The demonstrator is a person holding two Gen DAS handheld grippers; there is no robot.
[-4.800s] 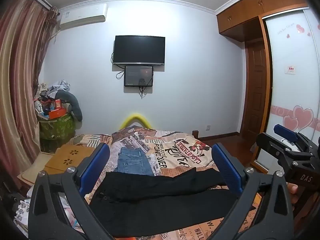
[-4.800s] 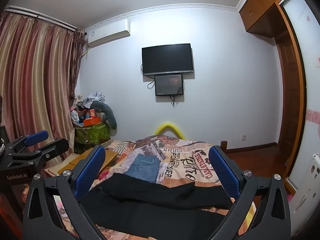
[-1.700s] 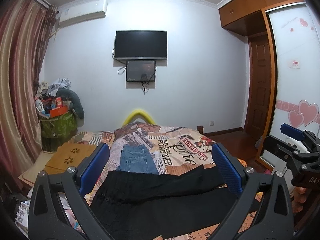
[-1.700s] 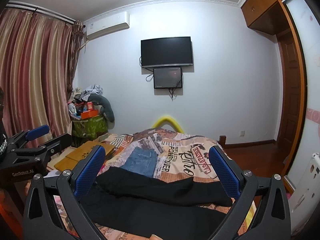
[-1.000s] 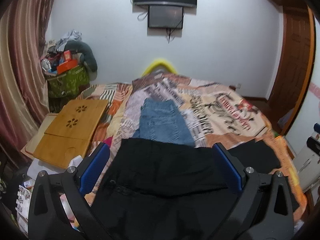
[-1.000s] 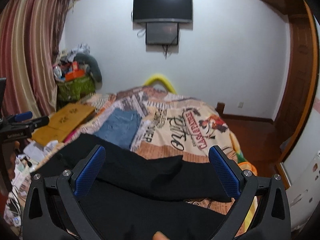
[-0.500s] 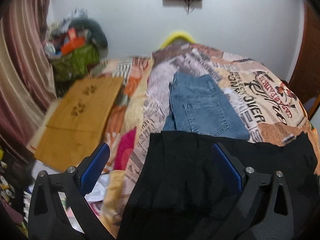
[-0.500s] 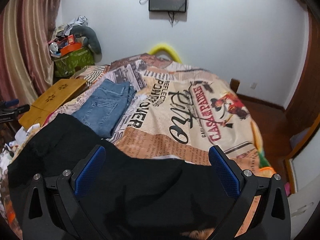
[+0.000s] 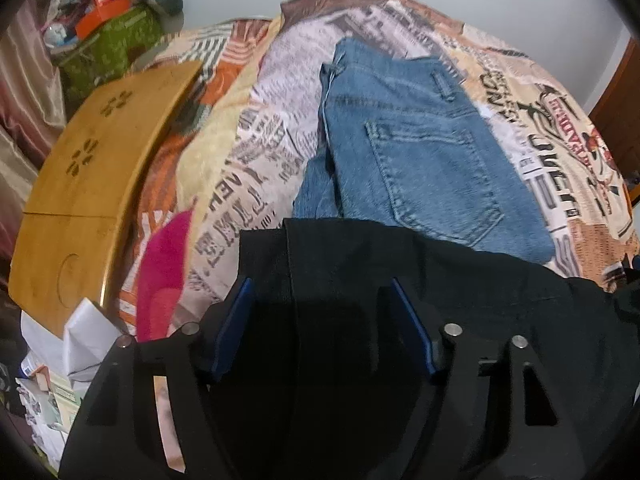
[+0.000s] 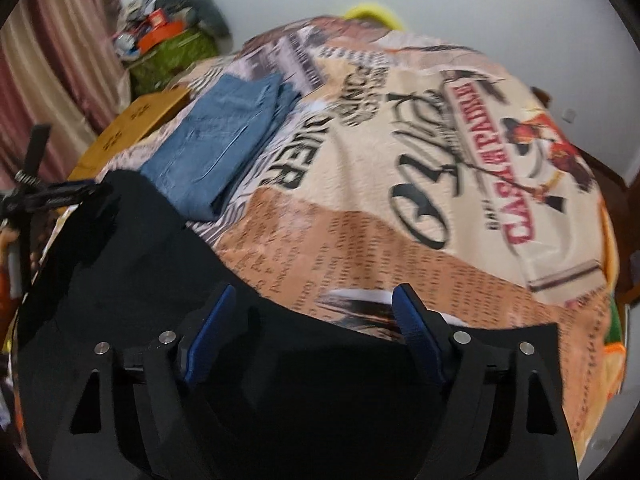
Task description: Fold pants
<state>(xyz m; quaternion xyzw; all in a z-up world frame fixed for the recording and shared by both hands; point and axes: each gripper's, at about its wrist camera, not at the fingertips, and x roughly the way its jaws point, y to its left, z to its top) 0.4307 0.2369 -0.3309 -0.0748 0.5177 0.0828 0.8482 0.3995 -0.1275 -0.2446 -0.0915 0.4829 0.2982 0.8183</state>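
Observation:
Black pants [image 9: 460, 288] lie spread across the near end of the bed. In the left wrist view my left gripper [image 9: 322, 300] hovers over their left end, by a vertical seam. Its jaws are closing, with black cloth under and between the blue pads [image 9: 236, 312], which do not visibly pinch it. In the right wrist view my right gripper [image 10: 314, 314] hangs over the far edge of the black pants [image 10: 132, 264] near the leg end. Its jaws are closing too, the cloth edge running between the fingers without being squeezed.
Folded blue jeans [image 9: 408, 152] lie just beyond the black pants on the printed bedspread [image 10: 420, 152]. A wooden lap table [image 9: 88, 168] rests off the bed's left side, with papers below it. A cluttered green box [image 9: 108, 40] stands by the curtain.
Both grippers have dropped and tipped down from facing the wall to hanging close over the black pants. Both pairs of jaws have narrowed from fully wide.

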